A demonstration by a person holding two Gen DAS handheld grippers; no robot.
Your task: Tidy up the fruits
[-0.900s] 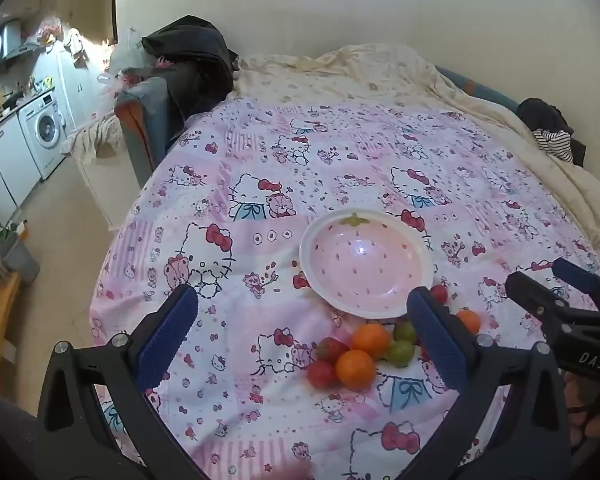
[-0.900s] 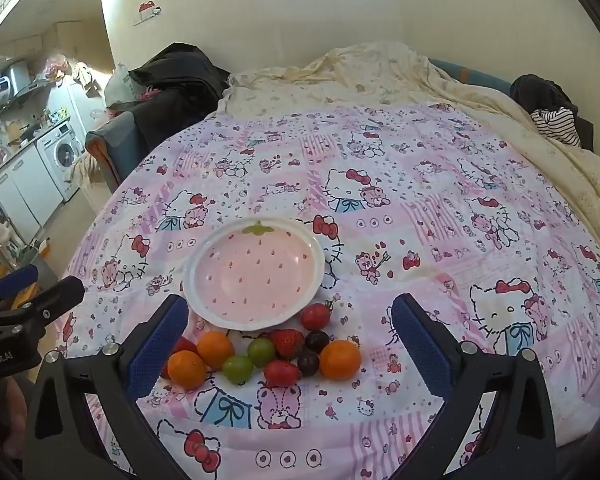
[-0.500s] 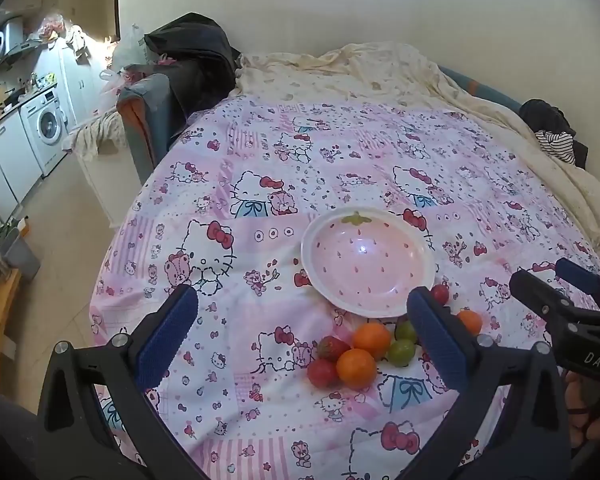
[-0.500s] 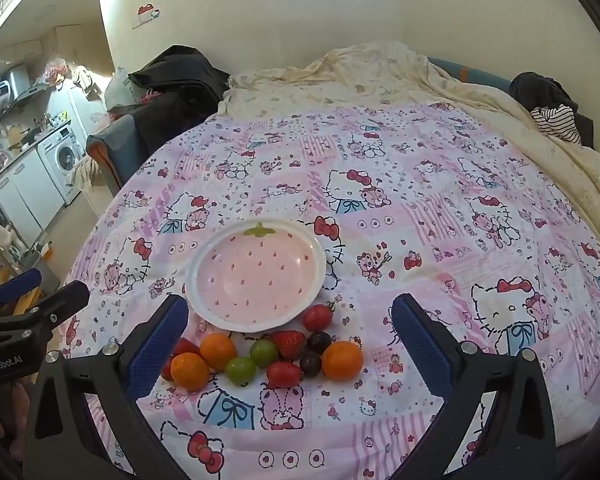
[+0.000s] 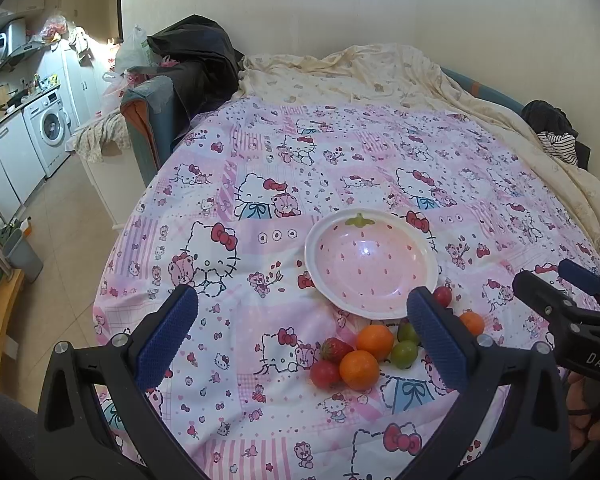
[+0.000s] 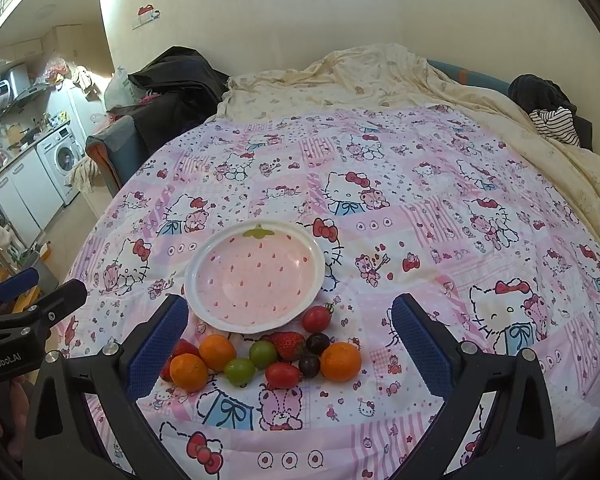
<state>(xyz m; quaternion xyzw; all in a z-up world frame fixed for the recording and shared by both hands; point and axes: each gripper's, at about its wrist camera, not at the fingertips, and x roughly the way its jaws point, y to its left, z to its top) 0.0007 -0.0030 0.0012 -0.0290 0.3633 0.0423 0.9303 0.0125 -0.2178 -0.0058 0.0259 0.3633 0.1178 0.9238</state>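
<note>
A pink strawberry-shaped plate (image 6: 204, 300) lies empty on the Hello Kitty bedspread; it also shows in the left wrist view (image 5: 314, 272). Just in front of it lies a cluster of fruit: oranges (image 6: 341, 361), green fruits (image 6: 240, 371), strawberries (image 6: 287, 343), red tomatoes (image 6: 316, 318) and dark grapes (image 6: 318, 343). In the left wrist view the oranges (image 5: 359, 369) and a strawberry (image 5: 335, 349) show. My right gripper (image 6: 290, 334) is open, hovering over the fruit. My left gripper (image 5: 304, 330) is open and empty, left of the fruit.
The pink bedspread (image 6: 420, 208) covers a bed, with a cream blanket (image 6: 360, 76) behind and dark clothes (image 6: 540, 96) at far right. The bed's left edge drops to the floor beside a chair (image 5: 148, 120) piled with dark bags. A washing machine (image 5: 48, 132) stands far left.
Both grippers have drifted slightly; the plate and fruit sit a little lower and nearer in the views. Nothing was gripped or released.
</note>
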